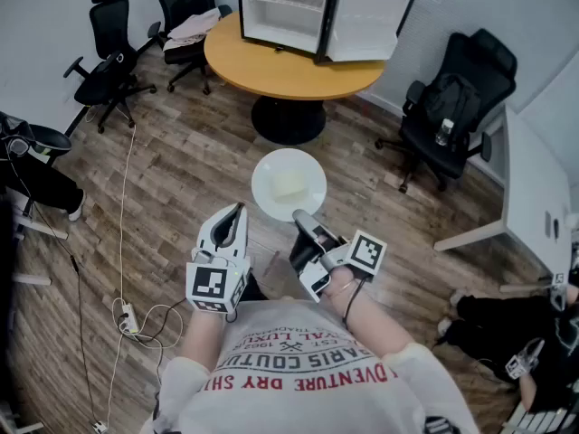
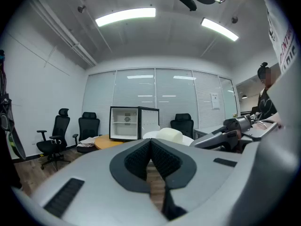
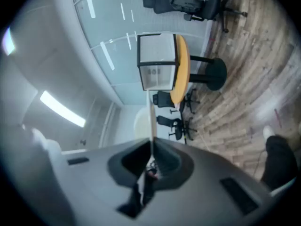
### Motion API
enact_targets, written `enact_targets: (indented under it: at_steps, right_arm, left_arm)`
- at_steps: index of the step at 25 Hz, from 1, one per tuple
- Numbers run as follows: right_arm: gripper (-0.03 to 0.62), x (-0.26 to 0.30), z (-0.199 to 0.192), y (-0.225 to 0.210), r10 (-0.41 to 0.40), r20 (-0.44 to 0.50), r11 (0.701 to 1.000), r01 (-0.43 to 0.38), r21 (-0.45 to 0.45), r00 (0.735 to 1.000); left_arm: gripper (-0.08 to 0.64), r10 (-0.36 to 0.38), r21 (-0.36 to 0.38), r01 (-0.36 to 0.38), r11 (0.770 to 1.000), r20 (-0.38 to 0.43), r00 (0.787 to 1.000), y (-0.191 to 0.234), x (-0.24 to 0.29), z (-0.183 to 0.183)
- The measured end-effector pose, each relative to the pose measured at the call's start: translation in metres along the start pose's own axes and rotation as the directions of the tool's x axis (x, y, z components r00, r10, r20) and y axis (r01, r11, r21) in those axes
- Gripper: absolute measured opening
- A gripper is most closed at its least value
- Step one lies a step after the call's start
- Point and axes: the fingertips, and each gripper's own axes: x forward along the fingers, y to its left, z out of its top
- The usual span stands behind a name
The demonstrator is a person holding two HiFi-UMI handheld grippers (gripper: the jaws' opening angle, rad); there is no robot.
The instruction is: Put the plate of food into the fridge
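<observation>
Wood floor point(image 1: 181, 170); table point(image 1: 271, 70) bearing open fridge point(image 1: 285, 7), well ahead. Plate point(image 1: 265, 177) of food point(image 1: 290, 186), rim clamped in right gripper point(image 1: 301, 217), above floor. Left gripper point(image 1: 238, 209) beside, jaws together, empty.

Open plank floor point(image 1: 199, 152) lies between the person and the round counter point(image 1: 271, 66). The fridge point(image 1: 282, 7) stands on the counter's far part. Its cavity faces the person, with 1 shelf across it. The door point(image 1: 366, 21) is swung open at the right of the cavity.

Obstacles:
- Left: 2 chairs point(image 1: 109, 57) point(image 1: 185, 16) and a cable point(image 1: 122, 224) along the floor.
- Right: 1 chair point(image 1: 452, 116) near the door, and a white desk point(image 1: 534, 179) beyond it.
- Ahead: the plate point(image 1: 289, 184), clamped in the jaws of the right gripper point(image 1: 303, 217).
- The left gripper point(image 1: 237, 213), jaws closed, is just beside the plate.
</observation>
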Motion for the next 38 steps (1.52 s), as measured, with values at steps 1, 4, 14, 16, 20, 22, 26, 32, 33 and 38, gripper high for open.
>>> enact_targets:
  at_steps: [1,4,14,16,20,22,26,32,33,38]
  right_arm:
    - [0.037,0.000,0.001,0.000,0.002,-0.001,1.000,-0.002,-0.003,1.000]
    - [0.037,0.001,0.002,0.000,0.005,-0.001,1.000,-0.005,-0.006,1.000]
    - [0.037,0.014,0.016,0.002,-0.005,0.017,1.000,0.005,-0.001,1.000]
    - [0.037,0.020,0.019,0.002,-0.011,0.022,1.000,0.011,-0.001,1.000]
    - [0.037,0.040,0.024,0.000,-0.022,0.026,1.000,0.022,0.006,0.999]
    - [0.037,0.054,0.026,-0.002,-0.027,0.030,1.000,0.026,0.006,0.999]
    - [0.037,0.088,0.031,-0.002,-0.034,0.053,0.999,0.034,0.005,0.998]
    - [0.037,0.150,0.042,0.003,-0.032,0.109,0.999,0.031,0.019,0.994]
    - [0.037,0.160,0.043,0.003,-0.030,0.118,0.999,0.028,0.018,0.993]
    - [0.037,0.209,0.051,0.005,-0.018,0.164,1.000,0.015,0.020,0.986]
  left_arm:
    - [0.029,0.001,0.001,-0.001,1.000,0.002,1.000,0.000,0.001,0.000]
    - [0.029,0.002,0.004,-0.002,1.000,0.005,1.000,0.001,0.002,0.000]
    - [0.029,-0.008,-0.008,0.007,1.000,-0.006,1.000,0.008,0.022,0.001]
    - [0.029,-0.010,-0.014,0.009,1.000,-0.009,1.000,0.014,0.026,0.001]
    - [0.029,-0.017,-0.030,0.016,0.999,-0.012,1.000,0.031,0.040,0.000]
    - [0.029,-0.024,-0.037,0.023,0.999,-0.014,1.000,0.043,0.049,-0.001]
    - [0.029,-0.048,-0.039,0.047,0.998,-0.012,0.999,0.074,0.068,0.001]
    - [0.029,-0.093,-0.032,0.092,0.995,-0.010,0.996,0.132,0.102,0.008]
    - [0.029,-0.102,-0.029,0.101,0.994,-0.009,0.995,0.141,0.107,0.009]
    - [0.029,-0.152,-0.017,0.151,0.988,-0.015,0.988,0.183,0.132,0.010]
